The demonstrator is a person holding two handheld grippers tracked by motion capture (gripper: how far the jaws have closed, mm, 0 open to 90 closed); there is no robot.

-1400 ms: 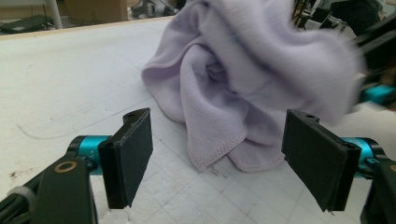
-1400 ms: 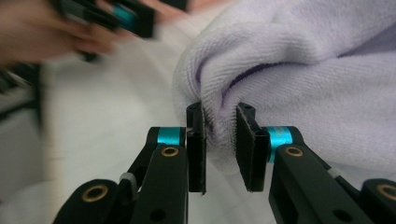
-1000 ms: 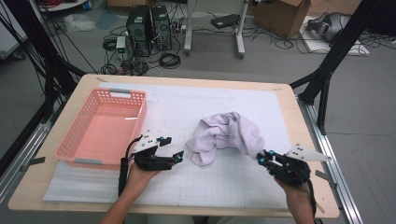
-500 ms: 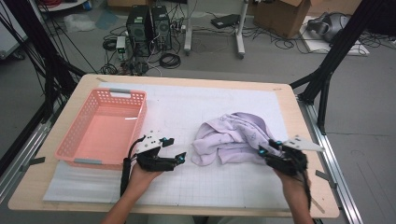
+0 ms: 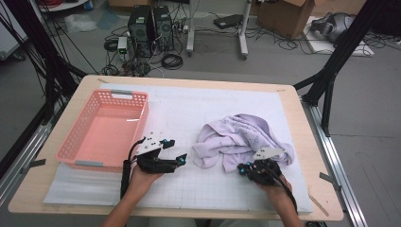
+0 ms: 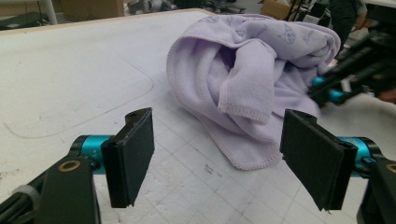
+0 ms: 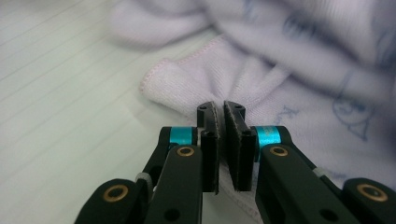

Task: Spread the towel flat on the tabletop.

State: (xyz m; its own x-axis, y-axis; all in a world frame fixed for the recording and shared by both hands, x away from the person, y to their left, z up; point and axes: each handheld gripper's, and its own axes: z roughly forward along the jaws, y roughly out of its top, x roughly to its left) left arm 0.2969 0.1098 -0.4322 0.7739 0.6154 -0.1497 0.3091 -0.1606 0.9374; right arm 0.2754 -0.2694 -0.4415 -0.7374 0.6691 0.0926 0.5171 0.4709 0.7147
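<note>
**Operator:** Which step is this?

**Manual:** Grasping. Your right hand-held gripper (image 7: pixel 220 140) has just closed its jaws, now clamped on the hem of the towel (image 5: pixel 239 137), which lies crumpled on the worktop (image 5: pixel 198 106), right of centre. Your left hand-held gripper (image 6: pixel 224 154) rests with jaws apart, empty, at the towel's 9 o'clock.

**Operator:** Next?

**Manual:** Probably pinch the near edge with your left, then lift both evenly.
</note>
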